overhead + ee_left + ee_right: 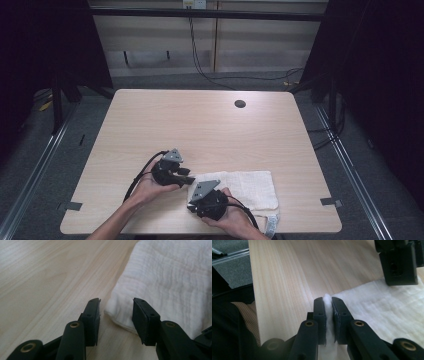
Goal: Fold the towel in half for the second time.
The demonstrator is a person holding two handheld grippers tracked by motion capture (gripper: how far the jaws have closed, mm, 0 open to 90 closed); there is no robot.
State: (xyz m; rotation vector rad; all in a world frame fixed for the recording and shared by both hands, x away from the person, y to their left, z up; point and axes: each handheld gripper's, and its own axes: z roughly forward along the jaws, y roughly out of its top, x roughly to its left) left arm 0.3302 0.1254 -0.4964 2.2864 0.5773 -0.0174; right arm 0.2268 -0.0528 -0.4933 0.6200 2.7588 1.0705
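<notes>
Cloth (245, 187) lies flat on the table (200, 125), near its front edge, right of centre. Left gripper (186, 175) sits just left of the cloth, at its left rear corner; right gripper (192, 206) sits at the cloth's left front corner. Cable hole (240, 104) lies well behind the cloth, near the far edge.

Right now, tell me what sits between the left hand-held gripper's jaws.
In the left gripper view, a corner of the white cloth lies between the open jaws of the left hand-held gripper; the pads do not press it.

No legible text, label or number anywhere, perhaps for want of sharpness in the high view.
</notes>
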